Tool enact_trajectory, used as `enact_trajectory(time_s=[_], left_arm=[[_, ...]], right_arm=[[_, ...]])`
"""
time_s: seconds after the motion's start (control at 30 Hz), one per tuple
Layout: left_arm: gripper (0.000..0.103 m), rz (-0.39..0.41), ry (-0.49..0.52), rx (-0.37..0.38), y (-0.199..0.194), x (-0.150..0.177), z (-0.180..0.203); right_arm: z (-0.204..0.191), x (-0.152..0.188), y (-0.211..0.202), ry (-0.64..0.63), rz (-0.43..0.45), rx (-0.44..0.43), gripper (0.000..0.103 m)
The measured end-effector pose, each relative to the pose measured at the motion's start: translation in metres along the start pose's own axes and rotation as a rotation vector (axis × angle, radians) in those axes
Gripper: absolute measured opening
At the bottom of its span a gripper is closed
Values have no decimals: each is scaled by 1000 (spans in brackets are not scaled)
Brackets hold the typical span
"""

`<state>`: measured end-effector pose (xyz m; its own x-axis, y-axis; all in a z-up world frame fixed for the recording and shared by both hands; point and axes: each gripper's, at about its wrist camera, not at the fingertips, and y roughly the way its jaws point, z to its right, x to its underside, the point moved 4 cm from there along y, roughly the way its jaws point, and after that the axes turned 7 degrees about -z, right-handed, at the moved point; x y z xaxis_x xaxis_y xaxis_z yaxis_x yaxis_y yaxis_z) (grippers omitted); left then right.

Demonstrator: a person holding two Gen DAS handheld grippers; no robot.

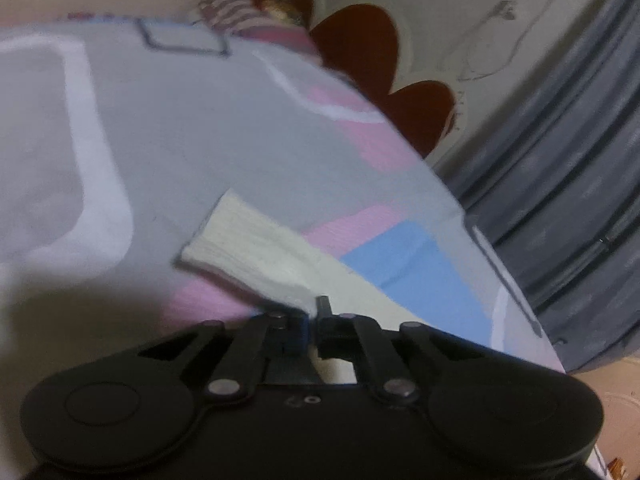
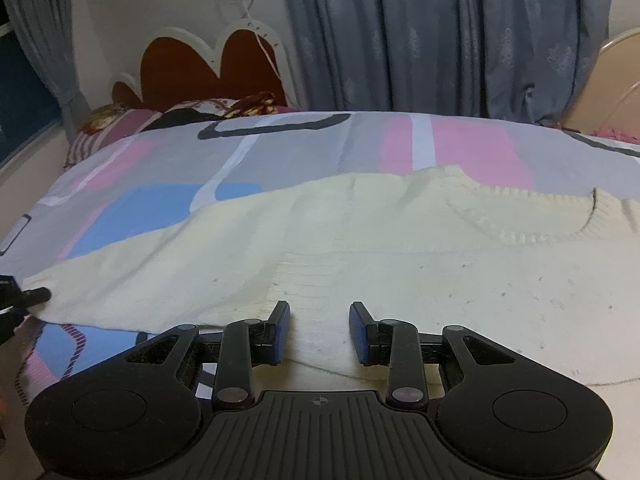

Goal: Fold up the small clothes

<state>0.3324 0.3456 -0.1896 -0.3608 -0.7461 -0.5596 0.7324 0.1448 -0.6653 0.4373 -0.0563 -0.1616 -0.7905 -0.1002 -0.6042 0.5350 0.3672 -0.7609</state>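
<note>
Angling downward toward the bed, the left gripper (image 1: pixel 311 318) is sitting with its two fingers drawn together, and a fold of the cream sweater (image 1: pixel 256 248) is pinched between the pads right at the tips. From that pinch the knit is running up and away to the left in the left wrist view, ending in a ribbed cuff that is lying on the bedspread (image 1: pixel 168 128); the picture is blurred, so the exact amount of cloth caught cannot be told. In the right wrist view the same gripper (image 2: pixel 28 296) is showing at the far left edge, touching the end of the sleeve.

Pointing down at a similar slant, the right gripper (image 2: pixel 320 330) is hovering with its blue-padded fingers (image 2: pixel 282 332) standing apart. Between and beneath them the sweater (image 2: pixel 360 248) is lying flat, its lower ribbed edge just under the fingertips, but the pads are not pressing on it. The garment is spreading wide across the patchwork bedspread (image 2: pixel 280 148), with its ribbed neckline to the upper right of the right gripper and one sleeve stretching off to the left. Behind the bed, a red scalloped headboard (image 2: pixel 188 68) is standing against the wall, with grey curtains (image 2: pixel 440 32) hanging beside it and pillows (image 2: pixel 132 120) lying at its foot.
</note>
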Motion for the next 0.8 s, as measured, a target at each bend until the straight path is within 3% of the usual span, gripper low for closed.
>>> enact_trajectory(time_s=[0.17, 0.27, 0.37, 0.6, 0.8], left_arm=[[3, 62, 140, 100, -25, -5, 47], [3, 80, 239, 170, -40, 1, 88], [3, 71, 366, 256, -48, 22, 142], [3, -102, 579, 457, -33, 120, 258], [3, -265, 766, 486, -3, 218, 309]], right_arm=[[-4, 3, 11, -58, -28, 44, 32], [8, -2, -2, 38, 10, -27, 32], [23, -4, -22, 79, 59, -31, 33], [81, 8, -66, 166, 93, -13, 33], [134, 30, -100, 223, 100, 48, 33]])
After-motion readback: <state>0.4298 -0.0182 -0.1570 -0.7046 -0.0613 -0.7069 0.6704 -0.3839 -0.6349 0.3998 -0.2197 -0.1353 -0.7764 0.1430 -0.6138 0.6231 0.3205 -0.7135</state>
